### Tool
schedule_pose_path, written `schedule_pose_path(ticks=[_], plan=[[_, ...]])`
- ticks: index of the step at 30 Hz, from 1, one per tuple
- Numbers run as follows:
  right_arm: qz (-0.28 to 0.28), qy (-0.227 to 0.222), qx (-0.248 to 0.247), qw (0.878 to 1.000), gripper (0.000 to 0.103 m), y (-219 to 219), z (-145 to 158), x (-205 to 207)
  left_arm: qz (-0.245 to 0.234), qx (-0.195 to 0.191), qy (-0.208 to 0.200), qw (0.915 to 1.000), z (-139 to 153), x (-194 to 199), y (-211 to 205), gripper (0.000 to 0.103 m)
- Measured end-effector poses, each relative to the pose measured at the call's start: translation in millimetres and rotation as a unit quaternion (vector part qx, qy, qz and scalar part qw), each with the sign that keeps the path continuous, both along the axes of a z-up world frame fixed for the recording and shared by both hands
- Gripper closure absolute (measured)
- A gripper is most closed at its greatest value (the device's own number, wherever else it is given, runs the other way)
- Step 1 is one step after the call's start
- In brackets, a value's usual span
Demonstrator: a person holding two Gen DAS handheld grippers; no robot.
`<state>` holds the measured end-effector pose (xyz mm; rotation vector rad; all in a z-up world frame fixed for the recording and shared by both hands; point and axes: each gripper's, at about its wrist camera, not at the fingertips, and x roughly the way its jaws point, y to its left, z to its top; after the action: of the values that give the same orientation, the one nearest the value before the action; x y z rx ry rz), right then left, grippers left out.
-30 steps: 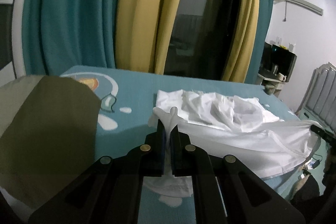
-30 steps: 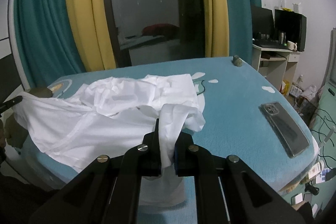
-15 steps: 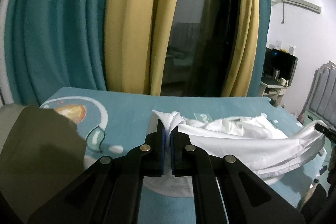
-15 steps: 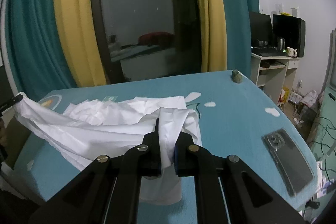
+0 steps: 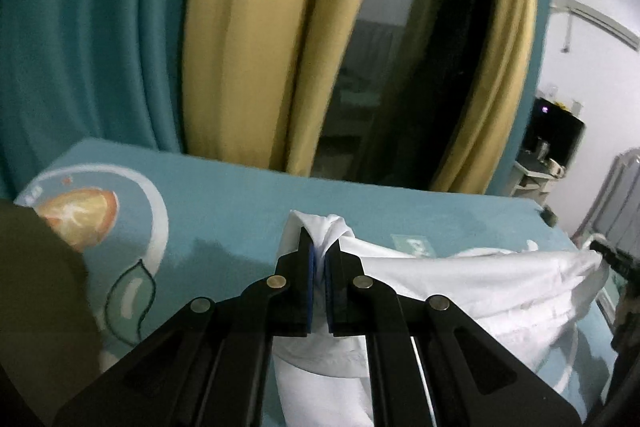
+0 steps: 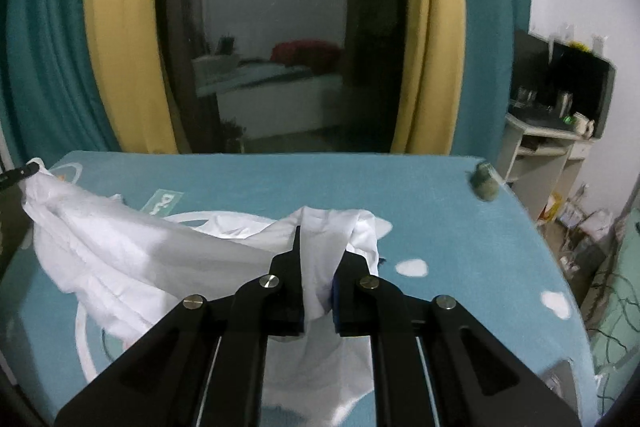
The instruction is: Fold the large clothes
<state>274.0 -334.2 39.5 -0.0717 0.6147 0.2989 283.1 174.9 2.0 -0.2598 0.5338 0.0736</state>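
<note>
The left gripper has its fingers clamped on a bunched corner of the white garment; the right gripper pinches another corner of it. The cloth hangs stretched between them above the table, which wears a teal cover printed with white shapes and an orange fruit. Beyond stand teal and yellow curtains, a dark glass door and a desk by the white wall.
</note>
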Motion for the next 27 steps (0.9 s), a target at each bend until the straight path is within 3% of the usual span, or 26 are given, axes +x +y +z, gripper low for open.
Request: schedule_pose_path(ticks=[3, 4, 5, 6, 7, 8, 9, 15, 18, 21, 23, 24, 25, 26, 27], plan=[[-0.016, 0.023, -0.013, 1.000, 0.084, 9, -17, 33, 0.013, 0.009, 0.034, 0.9993, -15, 32, 8, 0.092], [-0.028, 0.027, -0.035, 0.999, 0.072, 14, -24, 44, 0.017, 0.011, 0.054, 0.9984, -23, 43, 11, 0.088], [-0.040, 0.029, -0.051, 0.997, 0.060, 16, -30, 52, 0.019, 0.015, 0.065, 0.9976, -27, 50, 12, 0.076], [-0.057, 0.035, -0.063, 0.996, 0.055, 16, -37, 62, 0.022, 0.028, 0.079, 0.9963, -33, 57, 13, 0.061], [-0.073, 0.042, -0.063, 0.994, 0.046, 12, -43, 70, 0.026, 0.034, 0.084, 0.9955, -36, 60, 15, 0.053], [-0.087, 0.045, -0.056, 0.994, 0.045, 6, -46, 74, 0.030, 0.039, 0.090, 0.9947, -38, 61, 18, 0.040], [-0.102, 0.043, -0.048, 0.993, 0.045, 1, -45, 76, 0.033, 0.042, 0.098, 0.9938, -39, 61, 22, 0.035], [-0.156, 0.019, 0.002, 0.988, 0.044, -41, -19, 33, 0.045, 0.042, 0.097, 0.9934, -38, 24, 38, 0.029], [-0.120, 0.065, 0.022, 0.990, 0.044, -50, -28, 1, 0.001, 0.020, 0.125, 0.9919, -53, 0, 27, 0.029], [-0.057, 0.133, 0.049, 0.988, 0.044, -44, -54, -28, -0.039, 0.000, 0.168, 0.9850, -74, -16, 9, 0.029], [-0.024, 0.152, 0.063, 0.986, 0.044, -37, -69, -37, -0.049, 0.012, 0.191, 0.9803, -87, -22, -2, 0.029], [-0.015, 0.162, 0.069, 0.984, 0.044, -33, -75, -40, -0.045, 0.043, 0.177, 0.9823, -87, -28, -11, 0.029], [-0.015, 0.152, 0.066, 0.986, 0.061, -31, -72, -42, -0.049, 0.058, 0.183, 0.9802, -88, -29, -19, 0.029], [-0.005, 0.148, 0.073, 0.986, 0.096, -30, -69, -45, -0.058, 0.060, 0.186, 0.9790, -89, -29, -23, 0.029], [0.001, 0.147, 0.077, 0.986, 0.096, -29, -67, -46, -0.067, 0.064, 0.184, 0.9787, -88, -31, -28, 0.039]])
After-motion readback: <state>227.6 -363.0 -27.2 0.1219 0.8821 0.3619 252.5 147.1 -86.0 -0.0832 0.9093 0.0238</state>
